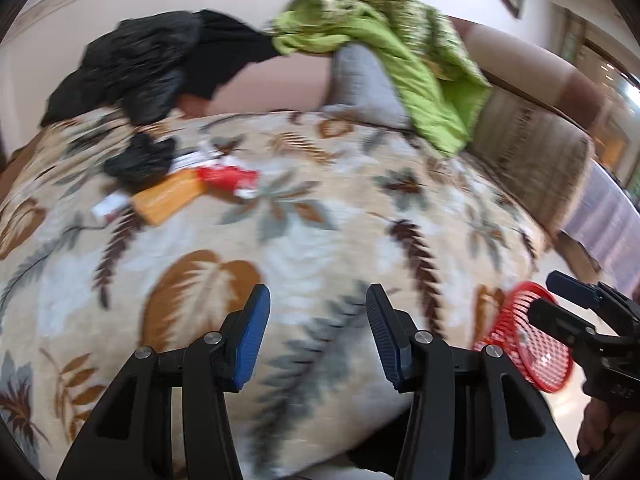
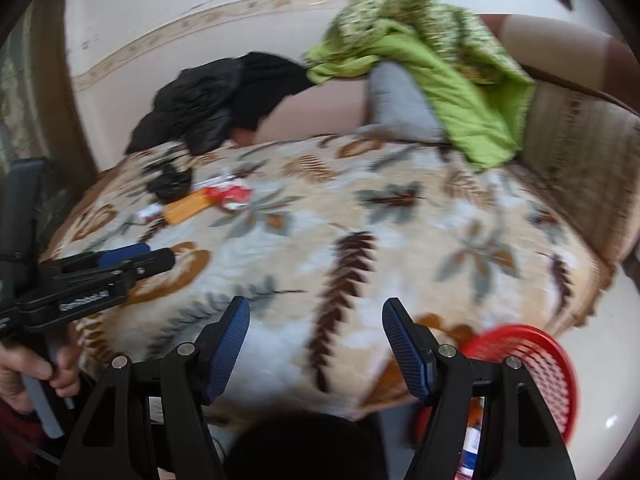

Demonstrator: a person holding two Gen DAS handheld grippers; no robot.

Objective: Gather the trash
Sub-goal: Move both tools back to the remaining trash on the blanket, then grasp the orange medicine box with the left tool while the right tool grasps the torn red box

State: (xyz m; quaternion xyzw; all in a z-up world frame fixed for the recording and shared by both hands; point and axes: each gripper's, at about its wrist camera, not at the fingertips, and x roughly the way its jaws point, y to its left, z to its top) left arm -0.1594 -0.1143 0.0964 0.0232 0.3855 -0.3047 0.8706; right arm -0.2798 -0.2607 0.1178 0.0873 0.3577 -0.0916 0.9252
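Note:
Blurred litter lies on the far left of the leaf-patterned blanket [image 1: 320,208]: a crumpled black bag [image 1: 140,158], an orange packet [image 1: 168,196], a red wrapper [image 1: 226,178] and a white wrapper [image 1: 108,206]. The right wrist view shows the same orange packet [image 2: 186,206], red wrapper [image 2: 230,194] and black bag [image 2: 170,182]. A red mesh basket [image 1: 532,340] [image 2: 540,364] stands on the floor by the bed's near right corner. My left gripper [image 1: 318,300] [image 2: 160,253] hovers open over the near blanket, empty. To its right my right gripper [image 2: 316,308] [image 1: 544,293] is open and empty, next to the basket.
A green quilt [image 1: 420,60] drapes over a grey pillow [image 1: 360,80] at the head of the bed. Black clothing [image 1: 160,64] is piled at the back left. A striped brown cushion [image 2: 580,160] borders the right side. A hand [image 2: 28,372] grips the left tool's handle.

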